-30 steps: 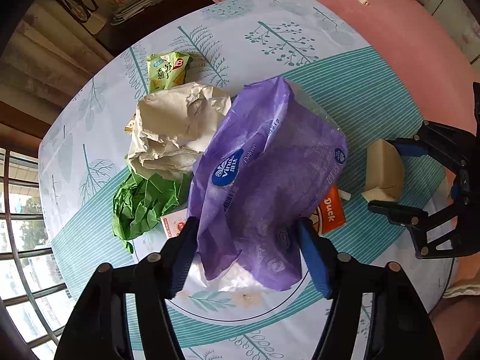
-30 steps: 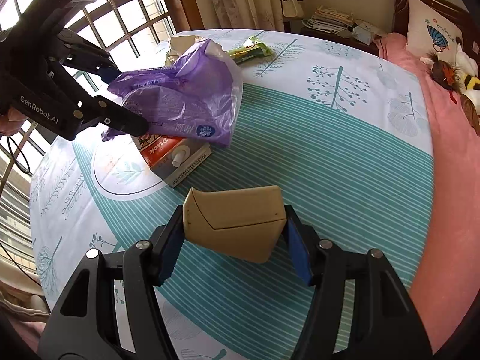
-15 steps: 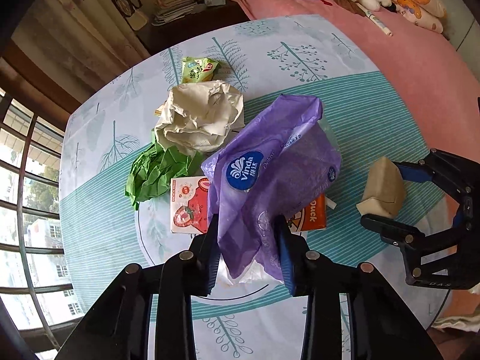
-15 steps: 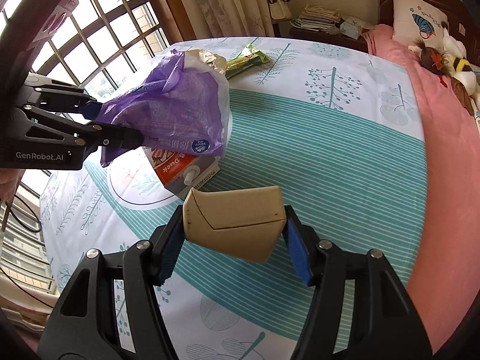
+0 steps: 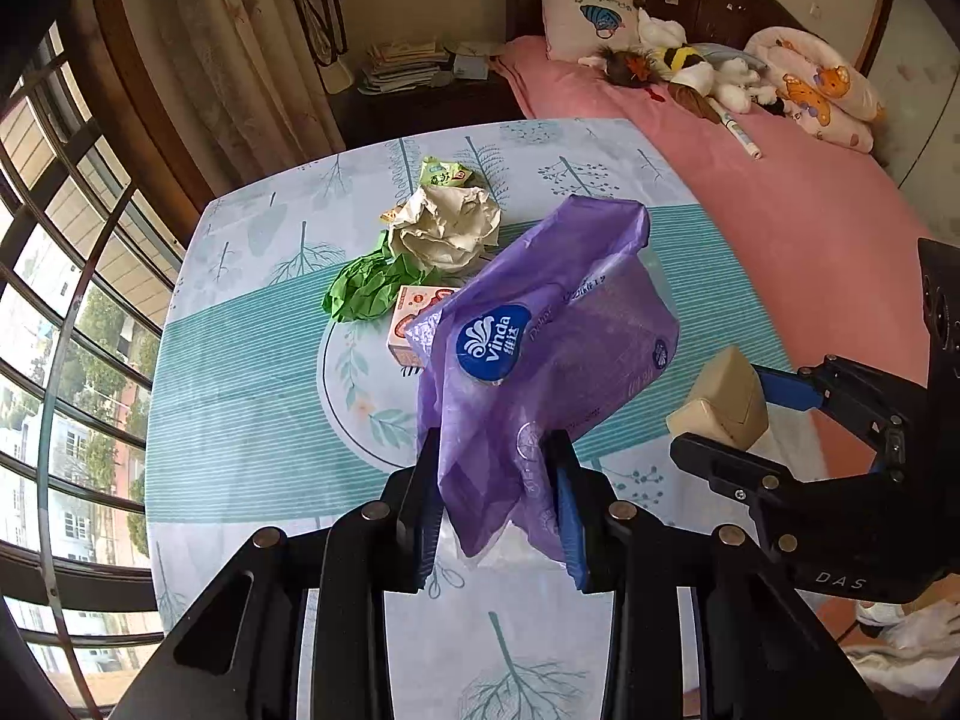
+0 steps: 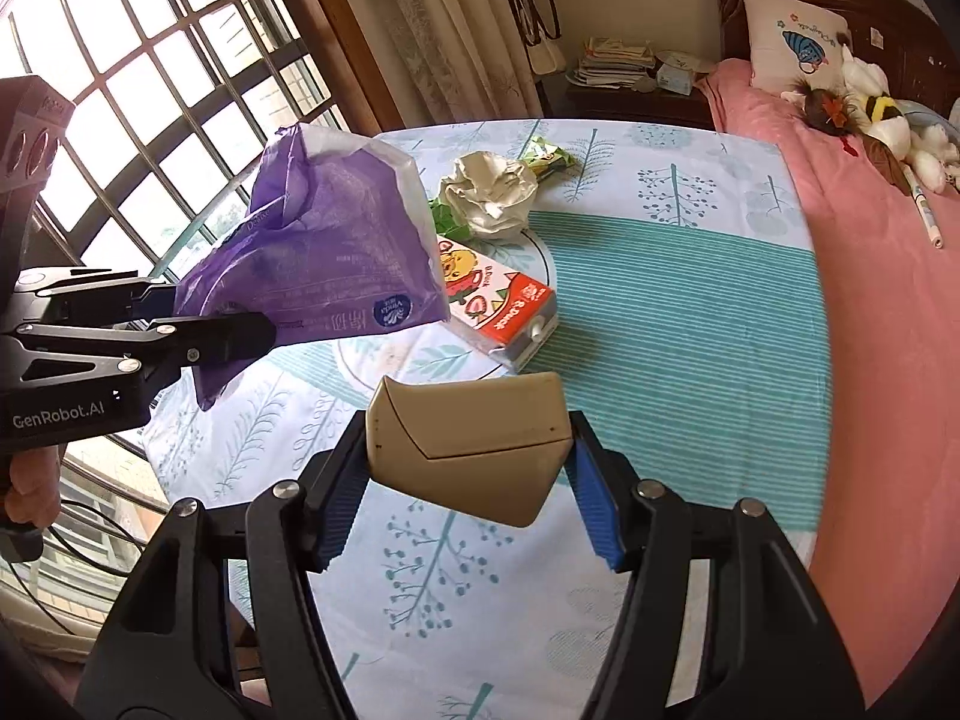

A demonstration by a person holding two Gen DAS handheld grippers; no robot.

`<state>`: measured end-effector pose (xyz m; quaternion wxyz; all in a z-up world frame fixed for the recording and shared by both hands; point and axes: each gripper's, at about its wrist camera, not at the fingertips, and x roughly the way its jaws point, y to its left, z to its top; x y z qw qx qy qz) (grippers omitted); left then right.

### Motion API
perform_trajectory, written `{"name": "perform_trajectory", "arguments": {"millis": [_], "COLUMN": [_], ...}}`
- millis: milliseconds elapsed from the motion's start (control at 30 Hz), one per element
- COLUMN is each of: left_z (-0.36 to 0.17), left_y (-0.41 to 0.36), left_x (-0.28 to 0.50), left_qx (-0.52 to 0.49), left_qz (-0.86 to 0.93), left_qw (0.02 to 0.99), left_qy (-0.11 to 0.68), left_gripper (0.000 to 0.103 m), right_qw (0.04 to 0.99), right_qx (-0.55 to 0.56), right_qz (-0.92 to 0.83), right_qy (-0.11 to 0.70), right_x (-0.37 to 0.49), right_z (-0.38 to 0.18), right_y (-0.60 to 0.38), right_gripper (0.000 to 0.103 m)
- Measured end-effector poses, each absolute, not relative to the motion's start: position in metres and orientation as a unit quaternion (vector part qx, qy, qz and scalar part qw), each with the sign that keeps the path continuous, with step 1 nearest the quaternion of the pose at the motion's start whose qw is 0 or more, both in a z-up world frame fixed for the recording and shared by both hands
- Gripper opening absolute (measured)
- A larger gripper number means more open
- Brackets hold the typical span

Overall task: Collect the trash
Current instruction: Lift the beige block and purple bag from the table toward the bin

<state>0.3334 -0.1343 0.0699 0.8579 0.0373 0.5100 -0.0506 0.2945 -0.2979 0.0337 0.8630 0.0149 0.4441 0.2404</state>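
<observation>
Purple bag (image 5: 540,354) between left fingers (image 5: 567,510)

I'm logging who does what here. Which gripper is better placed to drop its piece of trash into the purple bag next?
Right. The right gripper is shut on the tan carton beside the purple bag; the left gripper is busy holding that bag up.

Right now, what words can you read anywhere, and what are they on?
"Vinda": blue logo on the purple plastic bag.
"Deluxe": faint, on the same bag.
"Duck": red side of the drink carton.
"GenRobot.AI": left gripper body.
"DAS": right gripper body.
Green snack packet: print too small to read.
Other bag print: too blurred.
</observation>
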Motion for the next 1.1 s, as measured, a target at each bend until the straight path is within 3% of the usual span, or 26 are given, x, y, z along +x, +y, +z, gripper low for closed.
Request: {"name": "perform_trajectory", "arguments": {"millis": [533, 800, 1100], "left_z": [0.105, 0.085, 0.038], "left_y": [-0.039, -0.014, -0.024], "left_x": [0.093, 0.003, -0.046], "left_qx": [0.048, 0.063, 0.056], "left_qz": [-0.127, -0.148, -0.166], "left_qw": [0.886, 0.875, 0.851], "left_qy": [0.444, 0.458, 0.495], "left_gripper": [0.032, 0.032, 0.032], "right_qw": [0.893, 0.879, 0.851], "right_qx": [0.087, 0.094, 0.102], "right_qz": [0.122, 0.094, 0.079], "right_qy": [0.425, 0.457, 0.509], "right_x": [0.054, -0.04, -0.087], "right_z": [0.062, 0.047, 0.003], "right_y": [-0.208, -0.173, -0.16], "right_gripper": [0.059, 0.059, 0.059]}}
